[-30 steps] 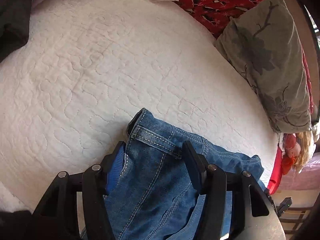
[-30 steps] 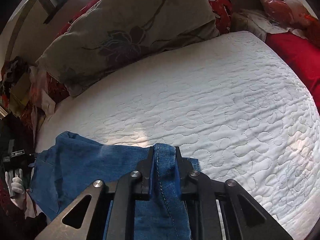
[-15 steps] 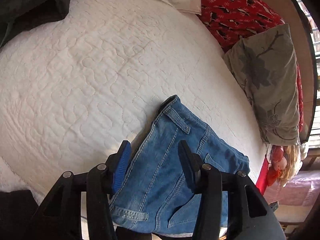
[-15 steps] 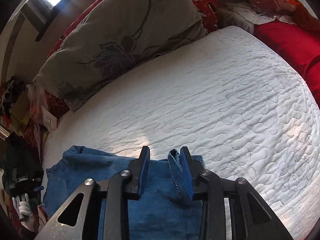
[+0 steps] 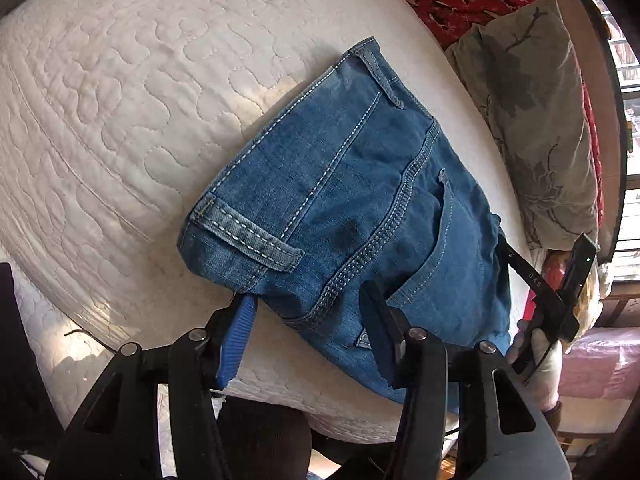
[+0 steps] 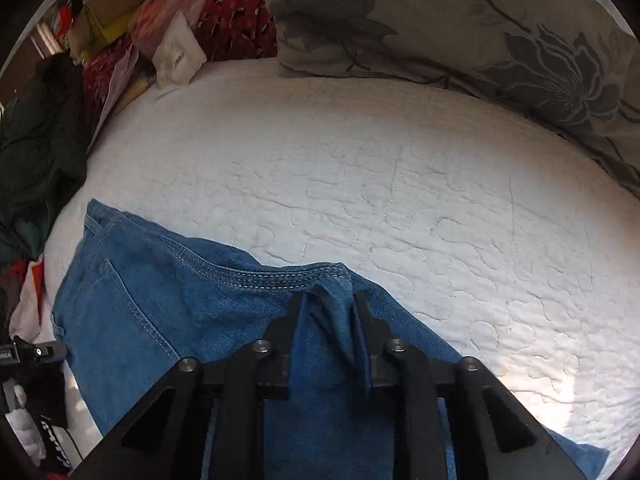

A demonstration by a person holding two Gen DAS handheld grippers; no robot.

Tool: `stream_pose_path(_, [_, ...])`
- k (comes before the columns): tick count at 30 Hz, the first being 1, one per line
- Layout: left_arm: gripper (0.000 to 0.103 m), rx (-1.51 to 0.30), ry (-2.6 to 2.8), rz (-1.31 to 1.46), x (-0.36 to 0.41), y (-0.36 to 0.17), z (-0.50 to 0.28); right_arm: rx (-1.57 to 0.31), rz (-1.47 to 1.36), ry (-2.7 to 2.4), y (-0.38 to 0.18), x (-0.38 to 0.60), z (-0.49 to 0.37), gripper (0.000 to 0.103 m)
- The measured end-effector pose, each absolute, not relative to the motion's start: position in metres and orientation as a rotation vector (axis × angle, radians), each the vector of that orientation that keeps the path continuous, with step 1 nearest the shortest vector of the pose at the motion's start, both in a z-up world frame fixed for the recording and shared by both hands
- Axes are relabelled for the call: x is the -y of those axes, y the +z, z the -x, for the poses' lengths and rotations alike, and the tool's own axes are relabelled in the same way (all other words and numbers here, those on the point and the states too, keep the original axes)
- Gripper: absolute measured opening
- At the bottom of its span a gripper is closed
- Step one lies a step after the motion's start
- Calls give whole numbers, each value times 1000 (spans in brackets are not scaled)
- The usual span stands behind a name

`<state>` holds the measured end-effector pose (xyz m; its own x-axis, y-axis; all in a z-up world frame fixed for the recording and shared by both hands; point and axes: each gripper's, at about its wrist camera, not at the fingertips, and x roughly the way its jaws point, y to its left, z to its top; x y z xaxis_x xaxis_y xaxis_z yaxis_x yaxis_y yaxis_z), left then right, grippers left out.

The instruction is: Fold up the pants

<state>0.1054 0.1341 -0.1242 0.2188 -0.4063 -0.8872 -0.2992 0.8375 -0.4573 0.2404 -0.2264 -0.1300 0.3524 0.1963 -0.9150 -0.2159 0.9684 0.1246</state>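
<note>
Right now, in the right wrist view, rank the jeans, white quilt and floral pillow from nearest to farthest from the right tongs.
1. jeans: a fold pinched in the right tongs.
2. white quilt: just beyond, spreading ahead.
3. floral pillow: along the far top edge.

Bare quilt (image 6: 400, 184) beyond the jeans (image 5: 360, 184) lies open; a floral pillow (image 6: 460, 20) walls its far edge.

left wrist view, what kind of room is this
Most likely a bedroom at home: blue jeans lie on a bed under a white quilted cover, with a grey flowered pillow at its edge and a heap of clothes and bags beyond.
</note>
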Motion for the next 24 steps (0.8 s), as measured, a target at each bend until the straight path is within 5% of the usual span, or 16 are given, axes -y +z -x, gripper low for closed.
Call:
stream_pose_path(5, [51, -1360, -36, 528, -118, -134, -116, -1179, 6, 177, -134, 243, -261, 9])
stream_pose_path(11, [51, -1347, -71, 559, -141, -115, -95, -1131, -266, 190, -115, 288, -244, 15])
stream_pose_path(15, [52, -1264, -90, 520, -158, -83, -61, -1037, -463, 198, -79, 347, -185, 47])
stream_pose_path(24, [64, -1209, -318, 268, -47, -32, -53, -956, -711, -59, -84, 476, 20, 71])
